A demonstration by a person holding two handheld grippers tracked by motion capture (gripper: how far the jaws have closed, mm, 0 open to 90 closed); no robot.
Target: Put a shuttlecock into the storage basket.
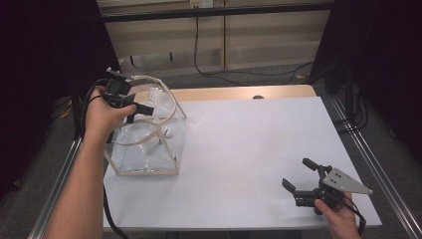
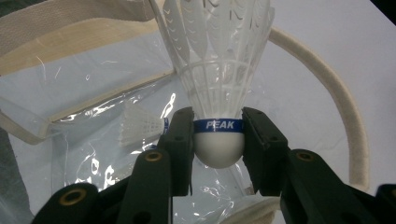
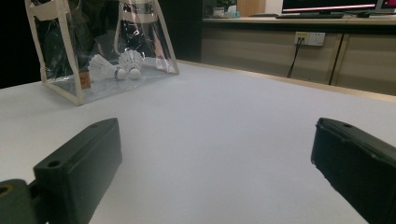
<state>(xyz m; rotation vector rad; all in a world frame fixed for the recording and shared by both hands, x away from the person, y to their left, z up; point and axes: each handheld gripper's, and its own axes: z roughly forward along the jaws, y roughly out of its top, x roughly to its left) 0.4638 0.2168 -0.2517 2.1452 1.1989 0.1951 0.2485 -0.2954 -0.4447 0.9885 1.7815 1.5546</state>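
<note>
A clear plastic bag (image 1: pixel 145 152) with beige trim and handles stands open at the table's left. My left gripper (image 1: pixel 142 106) hovers over its mouth, shut on the cork of a white feather shuttlecock (image 2: pixel 218 88) with a blue band reading PEAK; its feathers point away from the camera. In the left gripper view a second shuttlecock (image 2: pixel 140 126) lies inside the bag (image 2: pixel 93 154) below. From the right gripper view, two shuttlecocks (image 3: pixel 100 68) (image 3: pixel 131 61) rest on the floor of the bag (image 3: pixel 70 56). My right gripper (image 1: pixel 297 173) sits low at the front right, open and holding nothing.
The white table (image 1: pixel 249 134) stretches between the bag and the right gripper. A wooden strip (image 1: pixel 239 92) runs along its far edge. Metal rails (image 1: pixel 370 164) flank the sides. Cables lie on the floor beyond the table.
</note>
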